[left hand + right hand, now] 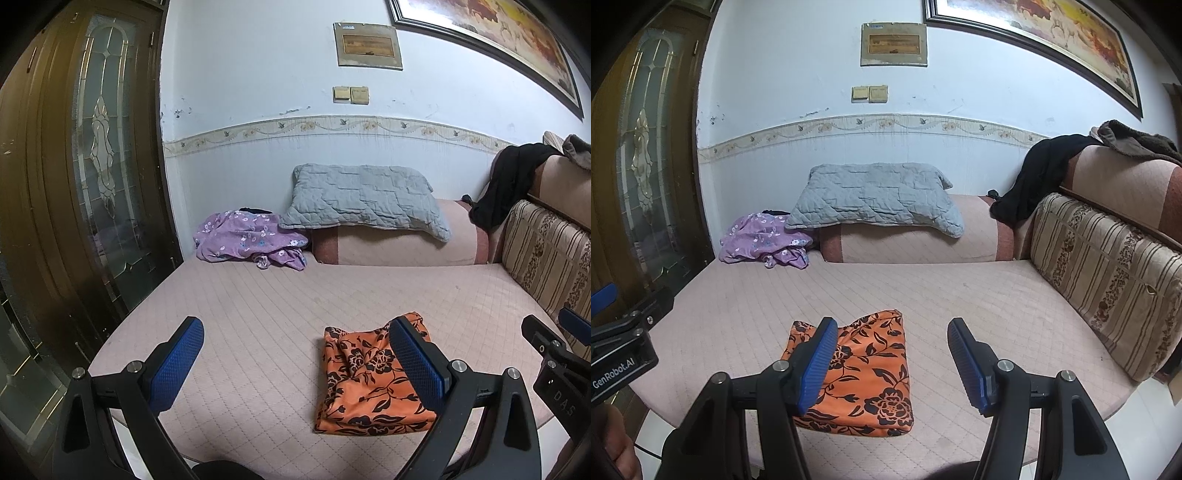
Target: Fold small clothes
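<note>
Near front edge of pink quilted bed (258,295): folded orange cloth w/ black floral print (864,373), fold apparently done; left gripper (295,363) & right gripper (892,363) jaws spread, empty; next prob. crumpled purple floral garment (247,236) at back; "GenRobot.AI" legible.

Home: sofa (1108,266), pillow (875,199), painting (1052,33)

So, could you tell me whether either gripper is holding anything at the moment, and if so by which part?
Nothing is held: the left gripper and right gripper are both open above the folded orange cloth.
</note>
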A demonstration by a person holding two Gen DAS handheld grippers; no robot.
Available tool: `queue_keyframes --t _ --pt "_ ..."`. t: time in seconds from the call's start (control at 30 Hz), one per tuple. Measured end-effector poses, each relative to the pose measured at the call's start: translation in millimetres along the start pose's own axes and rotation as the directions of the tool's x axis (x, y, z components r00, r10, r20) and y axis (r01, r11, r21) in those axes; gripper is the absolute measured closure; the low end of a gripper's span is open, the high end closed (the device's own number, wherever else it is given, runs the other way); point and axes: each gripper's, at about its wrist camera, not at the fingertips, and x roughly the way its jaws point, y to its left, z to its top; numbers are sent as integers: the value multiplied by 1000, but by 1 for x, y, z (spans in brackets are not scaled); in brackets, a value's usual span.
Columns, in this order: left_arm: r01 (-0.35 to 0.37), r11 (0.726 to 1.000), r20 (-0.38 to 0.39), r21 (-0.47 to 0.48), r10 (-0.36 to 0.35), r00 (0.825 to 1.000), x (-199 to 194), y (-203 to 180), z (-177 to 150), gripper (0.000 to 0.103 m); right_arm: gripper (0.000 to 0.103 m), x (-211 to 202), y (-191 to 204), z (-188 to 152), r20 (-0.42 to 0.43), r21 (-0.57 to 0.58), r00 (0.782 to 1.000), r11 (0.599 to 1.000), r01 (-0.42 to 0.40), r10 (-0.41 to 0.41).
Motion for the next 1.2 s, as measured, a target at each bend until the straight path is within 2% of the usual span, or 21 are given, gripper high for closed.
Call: queue_keyframes --t 0.73,1.2 --pt "3 1000 -29 9 -3 1000 27 -4 0 3 37 30 2 -1 -41 -6 999 1000 -1 1" --pt "-14 1000 -68 13 15 998 77 -9 8 3 37 78 10 13 -62 -17 998 1000 -23 22"
